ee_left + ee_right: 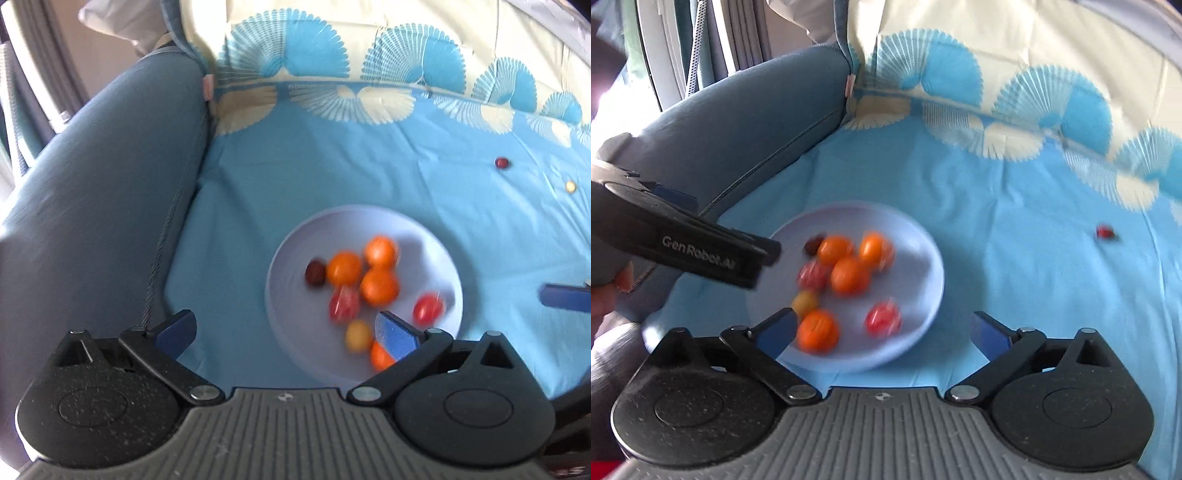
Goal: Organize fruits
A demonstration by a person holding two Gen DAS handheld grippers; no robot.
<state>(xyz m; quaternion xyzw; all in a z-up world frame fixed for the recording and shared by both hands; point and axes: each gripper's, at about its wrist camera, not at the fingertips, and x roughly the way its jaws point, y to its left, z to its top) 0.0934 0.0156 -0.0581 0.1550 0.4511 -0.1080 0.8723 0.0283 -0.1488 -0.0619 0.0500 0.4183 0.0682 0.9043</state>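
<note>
My left claw (286,330) and my right claw (884,330) both stood spread wide with nothing gripped, poised over the pale plate (291,254) of orange, red and yellow fruits (378,286) on the blue sheet (424,177), where one small red fruit (501,162) lay well apart.

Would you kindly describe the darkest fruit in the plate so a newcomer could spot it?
Find the pale plate on the blue sheet. At the fruit cluster's edge nearest the grey cushion lies a maroon fruit, smaller and darker than the neighbouring oranges.
</note>
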